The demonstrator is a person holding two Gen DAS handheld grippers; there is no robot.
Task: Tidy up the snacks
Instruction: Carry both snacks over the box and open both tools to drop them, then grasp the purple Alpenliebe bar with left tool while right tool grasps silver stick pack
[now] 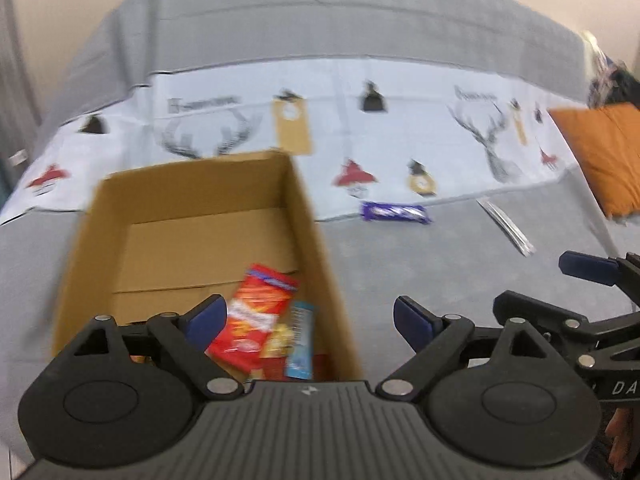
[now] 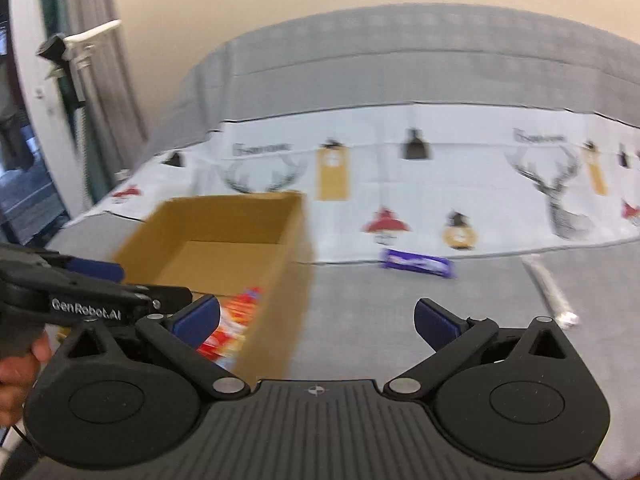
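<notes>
An open cardboard box (image 1: 312, 216) sits on a grey sofa seat; it also shows in the right wrist view (image 2: 296, 240). Inside lie a red snack packet (image 1: 252, 320), a light blue bar (image 1: 301, 340) and a yellow snack. A purple chocolate bar (image 1: 396, 213) lies on the seat to the right of the box, also in the right wrist view (image 2: 418, 264). A silver wrapper (image 1: 508, 226) lies further right, also in the right wrist view (image 2: 552, 292). My left gripper (image 1: 310, 320) is open and empty over the box's near right corner. My right gripper (image 2: 316, 320) is open and empty beside the box.
A white cloth with deer and lamp prints (image 1: 400, 140) covers the sofa's back part. An orange cushion (image 1: 600, 152) lies at the right. The right gripper shows at the left view's right edge (image 1: 568, 304). Curtains and a window (image 2: 60, 120) stand at the left.
</notes>
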